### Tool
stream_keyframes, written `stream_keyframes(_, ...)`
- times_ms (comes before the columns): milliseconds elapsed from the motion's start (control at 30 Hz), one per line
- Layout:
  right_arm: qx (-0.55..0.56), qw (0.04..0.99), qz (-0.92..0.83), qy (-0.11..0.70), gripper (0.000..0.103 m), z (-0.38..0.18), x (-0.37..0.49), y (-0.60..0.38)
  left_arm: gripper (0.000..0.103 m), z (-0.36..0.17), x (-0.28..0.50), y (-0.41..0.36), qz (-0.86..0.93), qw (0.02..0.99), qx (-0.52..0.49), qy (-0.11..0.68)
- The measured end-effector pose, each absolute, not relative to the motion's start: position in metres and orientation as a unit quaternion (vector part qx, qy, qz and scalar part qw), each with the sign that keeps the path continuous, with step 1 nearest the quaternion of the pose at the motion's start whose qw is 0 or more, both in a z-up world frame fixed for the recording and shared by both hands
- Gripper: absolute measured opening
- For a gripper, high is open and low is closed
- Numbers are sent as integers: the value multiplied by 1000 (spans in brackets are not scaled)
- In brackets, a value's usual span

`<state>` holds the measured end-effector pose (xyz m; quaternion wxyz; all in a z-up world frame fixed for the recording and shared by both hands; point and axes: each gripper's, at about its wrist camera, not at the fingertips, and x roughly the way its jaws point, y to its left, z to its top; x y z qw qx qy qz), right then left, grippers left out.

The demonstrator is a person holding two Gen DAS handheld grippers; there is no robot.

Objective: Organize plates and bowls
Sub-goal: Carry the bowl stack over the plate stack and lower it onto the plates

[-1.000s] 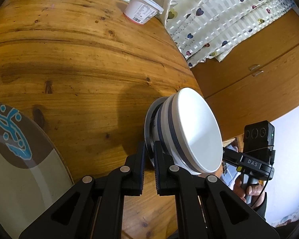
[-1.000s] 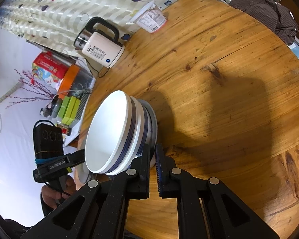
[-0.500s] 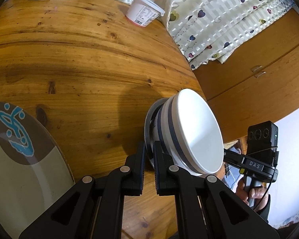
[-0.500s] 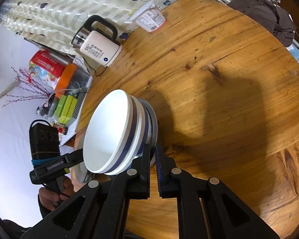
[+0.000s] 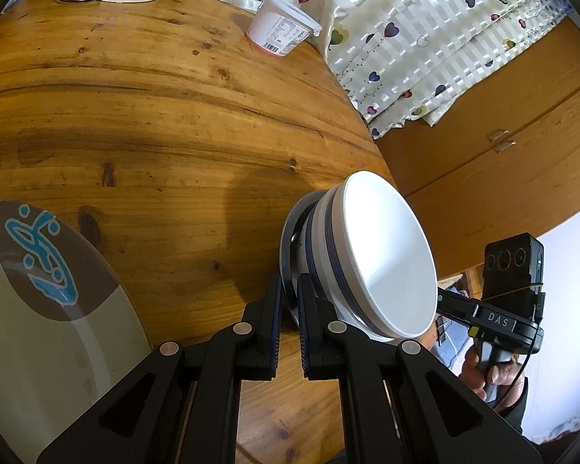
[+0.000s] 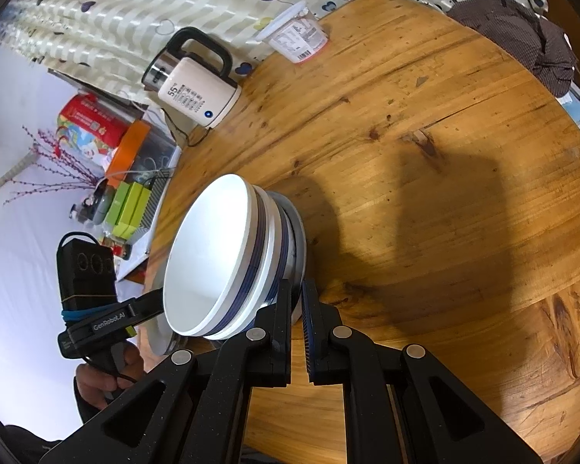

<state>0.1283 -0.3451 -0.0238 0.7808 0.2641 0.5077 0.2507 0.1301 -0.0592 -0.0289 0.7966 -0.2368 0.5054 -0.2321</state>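
Note:
Two white bowls with blue bands [image 5: 386, 263] sit nested on a small grey plate [image 5: 287, 239]. My left gripper [image 5: 288, 284] is shut on that plate's rim. From the opposite side my right gripper [image 6: 297, 290] is shut on the same grey plate [image 6: 301, 232], with the bowls [image 6: 208, 255] just beyond its left finger. The stack hangs close over the round wooden table [image 5: 154, 135] near its edge; whether it touches the wood I cannot tell. A large beige and brown plate with a blue figure [image 5: 38, 290] lies at the left of the left wrist view.
A white kettle [image 6: 197, 92] and a lidded plastic tub [image 6: 299, 38] stand at the table's far side by a heart-print curtain [image 5: 425, 38]. A dark cloth [image 6: 522, 34] lies at the far right edge. A hand [image 5: 495, 371] holds the other gripper's handle.

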Motion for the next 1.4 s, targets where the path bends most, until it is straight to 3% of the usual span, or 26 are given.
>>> stream_keyframes(1400,222,766,313,515,8,9,143,-267,6,5,97,13,-166,829,-251,470)
